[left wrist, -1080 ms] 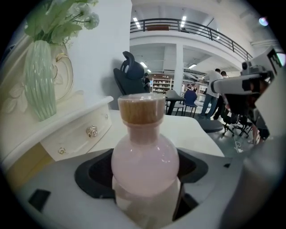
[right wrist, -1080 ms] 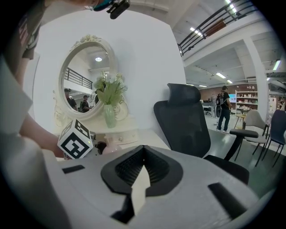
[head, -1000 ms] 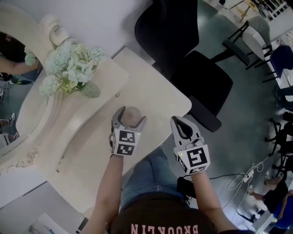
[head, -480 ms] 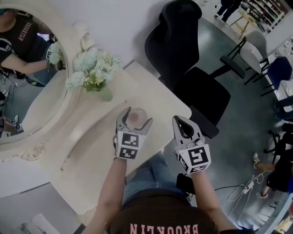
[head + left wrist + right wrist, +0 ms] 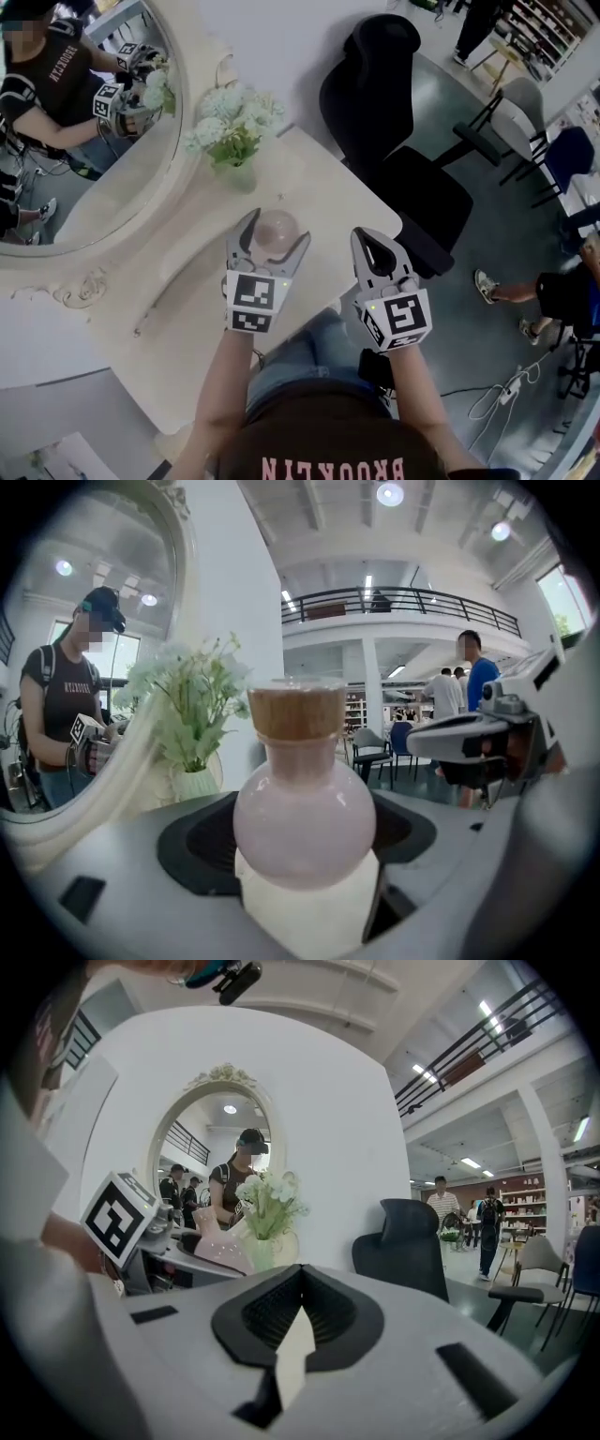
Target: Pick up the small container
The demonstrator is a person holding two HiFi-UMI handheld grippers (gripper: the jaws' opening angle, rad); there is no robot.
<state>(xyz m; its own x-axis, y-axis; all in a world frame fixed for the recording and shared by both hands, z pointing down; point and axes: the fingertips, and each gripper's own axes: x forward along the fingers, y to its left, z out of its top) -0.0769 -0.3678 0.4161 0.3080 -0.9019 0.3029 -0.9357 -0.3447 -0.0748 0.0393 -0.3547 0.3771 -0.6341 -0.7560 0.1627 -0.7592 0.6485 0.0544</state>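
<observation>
The small container (image 5: 277, 229) is a round pink bottle with a cork stopper (image 5: 298, 712). It sits between the jaws of my left gripper (image 5: 275, 234), over the cream dressing table (image 5: 187, 319). In the left gripper view the pink bulb (image 5: 304, 825) fills the gap between both dark pads, and the gripper is shut on it. My right gripper (image 5: 367, 236) hovers to its right, past the table's front edge, shut with nothing in it (image 5: 298, 1283). From the right gripper view the bottle (image 5: 220, 1246) looks tilted in the left gripper.
A pale green vase of white flowers (image 5: 234, 141) stands behind the bottle, beside an oval mirror (image 5: 84, 122) in a carved frame. A black office chair (image 5: 403, 131) stands at the table's right end. A person's legs (image 5: 553, 291) show at the far right.
The head view has swung, so the mirror and my reflection show more fully. Both grippers keep about the same places, the left one still round the bottle.
</observation>
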